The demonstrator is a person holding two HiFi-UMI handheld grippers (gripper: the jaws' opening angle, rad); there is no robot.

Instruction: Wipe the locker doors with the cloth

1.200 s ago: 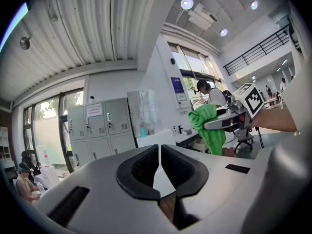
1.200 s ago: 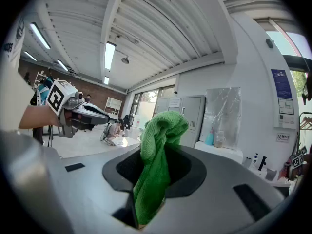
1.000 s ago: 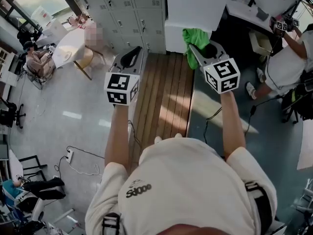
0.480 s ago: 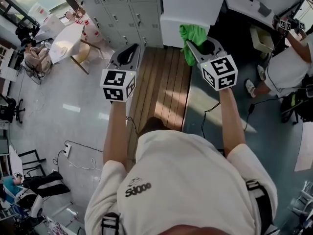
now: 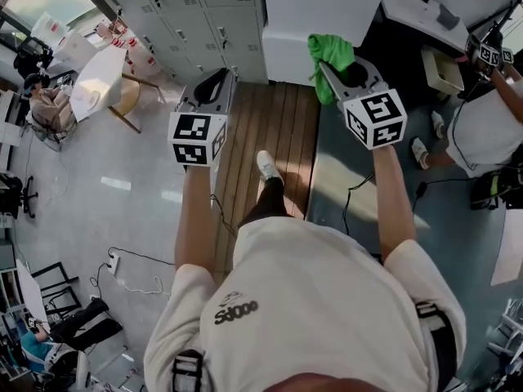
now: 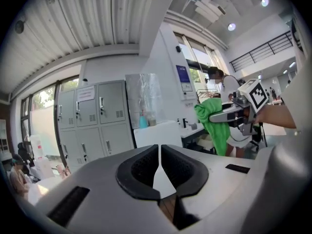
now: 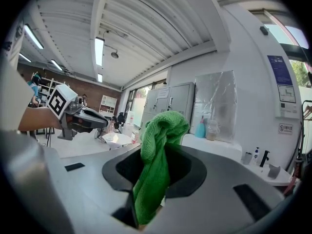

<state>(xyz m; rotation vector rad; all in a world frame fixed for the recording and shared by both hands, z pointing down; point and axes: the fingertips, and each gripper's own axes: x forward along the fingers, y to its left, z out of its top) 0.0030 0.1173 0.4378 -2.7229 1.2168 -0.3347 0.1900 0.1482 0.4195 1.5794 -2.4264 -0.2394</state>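
Grey locker doors (image 5: 184, 11) stand ahead at the upper left; they also show in the left gripper view (image 6: 92, 116) and, further off, in the right gripper view (image 7: 168, 101). The green cloth (image 5: 329, 54) hangs bunched from my right gripper (image 5: 324, 65), which is shut on it; up close the cloth (image 7: 155, 169) fills the right gripper (image 7: 157, 152). My left gripper (image 5: 219, 77) is held level beside it, shut with nothing between its pads (image 6: 160, 152). From the left gripper view the cloth (image 6: 214, 126) and the right gripper (image 6: 233, 114) show to the right. Both grippers are short of the lockers.
A white counter block (image 5: 315, 19) with bottles stands right of the lockers. A wooden floor strip (image 5: 274, 145) runs under my foot (image 5: 266, 167). A round white table (image 5: 94, 76) and chair are at left, a person (image 5: 490, 129) at right, and cables (image 5: 139, 272) on the floor.
The person has stepped forward towards the lockers, and a foot now shows on the wooden strip. Both grippers keep their pose, with the cloth still held in the right one.
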